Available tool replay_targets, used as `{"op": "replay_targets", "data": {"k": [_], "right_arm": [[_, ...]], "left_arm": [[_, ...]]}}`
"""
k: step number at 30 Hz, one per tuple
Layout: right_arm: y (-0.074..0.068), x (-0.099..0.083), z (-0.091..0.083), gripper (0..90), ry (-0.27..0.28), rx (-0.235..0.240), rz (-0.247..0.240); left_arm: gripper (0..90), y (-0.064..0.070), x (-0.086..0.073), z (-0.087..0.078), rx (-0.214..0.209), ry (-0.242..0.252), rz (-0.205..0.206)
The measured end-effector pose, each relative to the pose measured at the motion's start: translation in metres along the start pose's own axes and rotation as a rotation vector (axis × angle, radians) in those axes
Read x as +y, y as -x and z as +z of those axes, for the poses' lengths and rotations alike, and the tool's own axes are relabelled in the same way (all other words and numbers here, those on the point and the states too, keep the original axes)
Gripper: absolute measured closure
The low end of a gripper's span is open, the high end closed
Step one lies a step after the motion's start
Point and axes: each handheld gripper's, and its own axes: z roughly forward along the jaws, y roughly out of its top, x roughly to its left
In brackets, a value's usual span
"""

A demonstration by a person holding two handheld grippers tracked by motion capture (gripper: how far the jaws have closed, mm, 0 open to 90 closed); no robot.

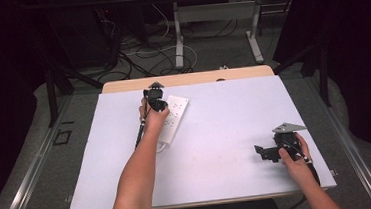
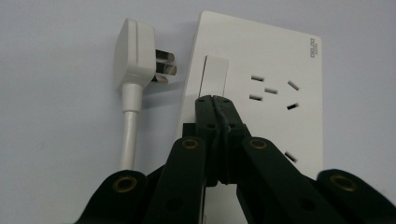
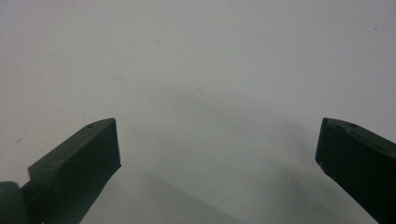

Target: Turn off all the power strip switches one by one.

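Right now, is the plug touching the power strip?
Apart. The left gripper view shows the plug lying beside the power strip, its prongs pointing at the strip's edge with a strip of bare table between them.

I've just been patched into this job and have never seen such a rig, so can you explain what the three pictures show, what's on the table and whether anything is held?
No robot here: a person holds a two-jaw gripper in each hand. The high view looks down from above the table. The other two pictures come from cameras riding on the grippers, looking along their black jaws.

The left gripper is shut, its tips at the switch of a white power strip; whether they touch it is unclear. Beside the strip lies a white plug, unplugged, its prongs pointing at the strip.

The right gripper is near the table's right side, jaws wide open over bare surface, holding nothing.
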Motion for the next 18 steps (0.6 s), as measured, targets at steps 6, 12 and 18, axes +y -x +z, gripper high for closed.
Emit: {"op": "replay_targets", "data": {"k": [6, 12, 18], "right_arm": [[0.0, 0.0, 0.001, 0.0, 0.002, 0.005, 0.003], [0.0, 0.0, 0.001, 0.0, 0.002, 0.002, 0.001], [0.0, 0.0, 0.0, 0.0, 0.005, 0.004, 0.001]], "left_arm": [[90.0, -0.001, 0.001, 0.0, 0.002, 0.006, -0.02], [90.0, -0.004, 0.004, -0.005, 0.004, 0.04, -0.022], [90.0, -0.005, 0.009, -0.01, -0.01, 0.056, -0.027]]}}
